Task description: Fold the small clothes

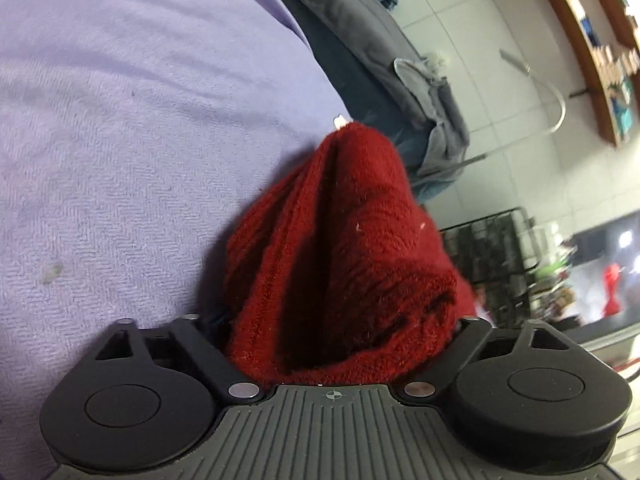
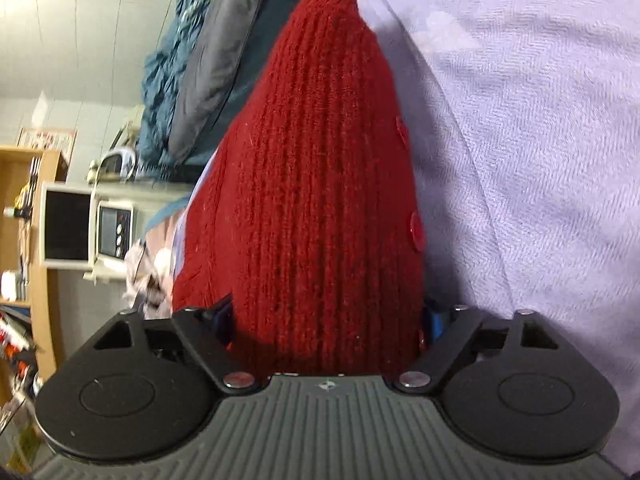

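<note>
A dark red knitted garment (image 1: 340, 256) with red buttons hangs bunched over my left gripper (image 1: 340, 344), which is shut on it; the fingers are hidden under the knit. In the right wrist view the same red garment (image 2: 320, 184) drapes over my right gripper (image 2: 328, 336), also shut on it, with a bit of blue pad (image 2: 434, 322) showing. The garment is held stretched between both grippers above a lilac cloth-covered surface (image 1: 132, 128), which also shows in the right wrist view (image 2: 540, 160).
Grey and teal clothes (image 1: 400, 60) lie piled beyond the lilac cloth, also in the right wrist view (image 2: 188, 72). A microwave (image 2: 80, 224) and wooden shelves (image 2: 24, 240) stand in the background. A wall shelf (image 1: 592, 40) shows past the pile.
</note>
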Available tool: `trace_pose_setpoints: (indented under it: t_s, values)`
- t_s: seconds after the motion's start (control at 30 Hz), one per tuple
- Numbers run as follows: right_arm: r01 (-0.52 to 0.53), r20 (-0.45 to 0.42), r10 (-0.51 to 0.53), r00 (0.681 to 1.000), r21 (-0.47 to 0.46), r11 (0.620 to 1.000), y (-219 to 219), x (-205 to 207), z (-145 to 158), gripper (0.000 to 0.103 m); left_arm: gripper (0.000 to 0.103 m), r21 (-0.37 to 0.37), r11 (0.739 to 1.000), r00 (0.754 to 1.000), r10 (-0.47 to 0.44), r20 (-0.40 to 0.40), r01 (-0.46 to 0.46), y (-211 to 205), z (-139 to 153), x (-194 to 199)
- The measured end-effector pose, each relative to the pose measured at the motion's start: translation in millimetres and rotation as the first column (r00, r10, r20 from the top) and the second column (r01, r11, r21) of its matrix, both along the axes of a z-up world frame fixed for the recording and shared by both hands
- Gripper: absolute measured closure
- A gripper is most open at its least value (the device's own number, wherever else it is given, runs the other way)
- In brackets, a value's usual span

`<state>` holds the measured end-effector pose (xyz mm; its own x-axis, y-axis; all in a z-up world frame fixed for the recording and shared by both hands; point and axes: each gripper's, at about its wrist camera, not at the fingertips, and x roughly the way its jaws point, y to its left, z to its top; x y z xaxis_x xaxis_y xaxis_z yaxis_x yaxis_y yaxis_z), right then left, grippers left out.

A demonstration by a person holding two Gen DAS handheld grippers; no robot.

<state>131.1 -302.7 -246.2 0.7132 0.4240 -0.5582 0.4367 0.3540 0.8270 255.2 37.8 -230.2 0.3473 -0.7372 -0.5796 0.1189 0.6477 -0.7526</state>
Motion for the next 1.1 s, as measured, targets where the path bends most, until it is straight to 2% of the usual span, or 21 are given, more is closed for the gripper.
trace_pose_setpoints:
  t_s: [0.07,0.13,0.27,0.33,0.43,0.6,0.67,0.77,0.87,0.9,0.97,1.1]
  values:
    - [-0.008,0.007,0.008,1.000,-0.025,1.000,1.3,-0.8,5.4,0.035,0.000,0.012,1.000,1.000,-0.004,0.006,0.004,-2.4,4.2,-3.9]
    - [-0.019,0.017,0.020,1.000,-0.064,0.998,-0.8,-1.8,15.3,0.039,0.000,0.018,1.000,1.000,-0.012,0.016,0.012,-7.0,10.1,-9.2]
    - [-0.050,0.067,0.062,0.996,-0.168,0.985,-15.5,-5.4,48.3,0.042,0.000,0.042,0.996,0.994,-0.084,0.066,0.081,-32.5,35.3,-24.3]
    - [-0.048,0.098,0.070,0.993,-0.215,0.975,-34.8,-12.8,68.5,0.043,0.000,0.021,0.992,0.989,-0.124,0.085,0.123,-54.5,46.2,-31.8]
    - [-0.030,0.140,0.072,0.987,-0.283,0.959,-75.5,-34.4,99.5,0.043,0.000,-0.024,0.983,0.978,-0.177,0.111,0.181,-102.7,60.3,-43.6]
    - [0.052,0.162,0.010,0.987,-0.373,0.926,-166.0,-95.0,137.6,0.043,0.000,-0.093,0.942,0.942,-0.309,0.130,0.322,-212.8,71.4,-65.6]
    - [0.091,0.159,-0.028,0.987,-0.403,0.911,-199.8,-119.2,143.5,0.043,0.000,-0.093,0.926,0.927,-0.353,0.128,0.366,-261.7,69.3,-76.4]
    - [0.137,0.139,-0.082,0.987,-0.451,0.882,-246.2,-152.8,138.9,0.043,0.000,-0.039,0.906,0.903,-0.415,0.116,0.421,-328.2,60.9,-94.7]
    - [0.135,0.076,-0.112,0.991,-0.479,0.868,-276.0,-171.4,114.2,0.042,0.000,0.053,0.885,0.883,-0.465,0.065,0.463,-376.5,40.5,-112.5]
    - [0.126,0.040,-0.122,0.992,-0.478,0.869,-284.6,-174.9,102.4,0.042,0.000,0.088,0.878,0.879,-0.475,0.047,0.470,-383.4,33.3,-118.6]
    - [0.113,-0.007,-0.131,0.991,-0.469,0.876,-292.5,-178.3,81.1,0.038,0.000,0.134,0.884,0.886,-0.459,0.067,0.448,-386.9,25.7,-126.8]
    - [0.155,0.064,-0.142,0.988,-0.448,0.881,-290.7,-186.6,68.7,0.032,0.000,0.148,0.895,0.898,-0.434,0.070,0.421,-377.6,21.7,-125.1]
